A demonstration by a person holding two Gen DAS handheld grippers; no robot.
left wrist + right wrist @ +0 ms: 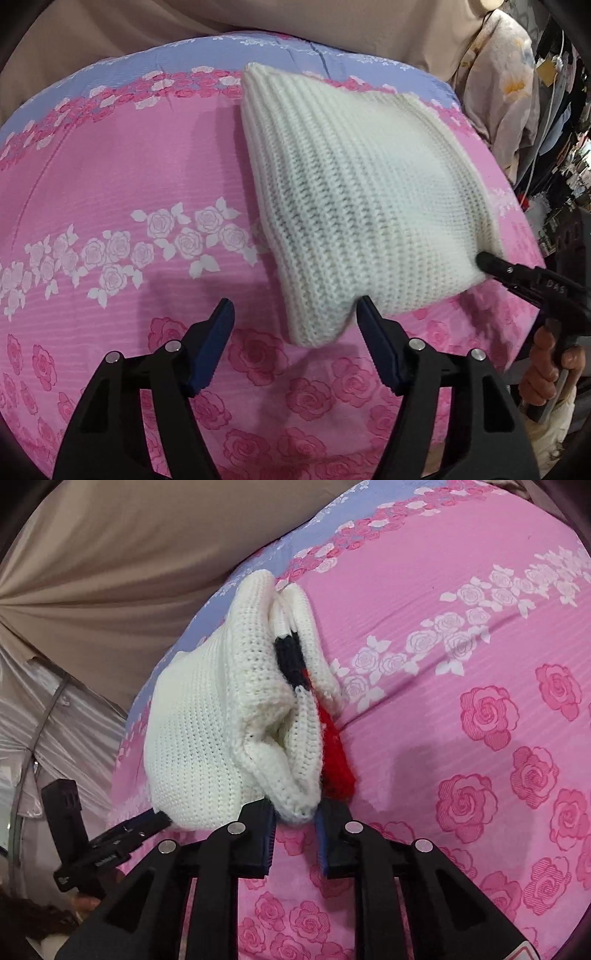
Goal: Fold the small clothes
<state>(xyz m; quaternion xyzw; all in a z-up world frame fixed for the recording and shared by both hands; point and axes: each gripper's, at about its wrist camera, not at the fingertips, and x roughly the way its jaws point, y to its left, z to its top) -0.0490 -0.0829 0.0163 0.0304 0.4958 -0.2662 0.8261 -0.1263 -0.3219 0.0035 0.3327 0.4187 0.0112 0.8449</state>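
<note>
A folded white knit garment (362, 192) lies on the pink rose-patterned bed sheet (129, 177). My left gripper (295, 314) is open and empty, its right finger just touching the garment's near corner. In the left wrist view my right gripper (491, 264) pinches the garment's right corner. In the right wrist view the garment (207, 716) shows stacked white layers with navy and red knit (336, 753) inside; my right gripper (293, 814) is shut on the near edge of these layers. The left gripper (147, 821) shows at the lower left, under the garment's edge.
A beige curtain (147, 26) hangs behind the bed. A floral cloth (506, 81) and cluttered dark shelves (565, 140) stand to the right. The sheet has a blue band (166, 62) at its far edge.
</note>
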